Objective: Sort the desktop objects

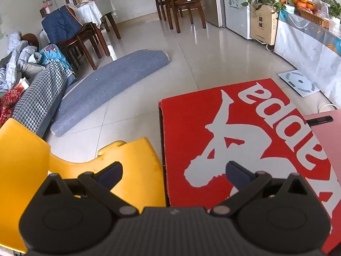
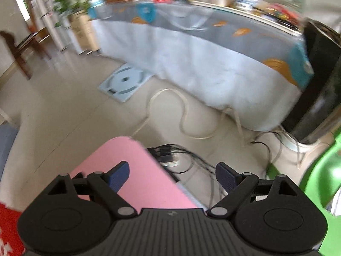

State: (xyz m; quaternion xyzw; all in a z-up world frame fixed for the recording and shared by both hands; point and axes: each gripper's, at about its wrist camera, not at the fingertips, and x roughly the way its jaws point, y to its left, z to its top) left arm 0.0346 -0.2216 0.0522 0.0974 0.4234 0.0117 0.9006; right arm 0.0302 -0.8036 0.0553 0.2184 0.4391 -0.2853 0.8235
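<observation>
1. The left gripper hung with its blue-padded fingers spread wide and nothing between them, above the seam where a yellow plastic chair met a flat red cardboard box printed with a white logo.
2. The right gripper was likewise spread and empty, over the corner of a smooth pink rectangular board; its view was blurred, so I judged it to be in motion.
3. The red box lay flat, its far side touching the pink board; a thin dark pen-like object rested on the board near that edge.
4. Beyond the board, a tangle of dark cables lay on the tiled floor.
5. Judged from this, sorting had hardly begun: neither tool held anything, and the box and pen looked untouched. No destination bin showed, so where they belonged could not be told.
</observation>
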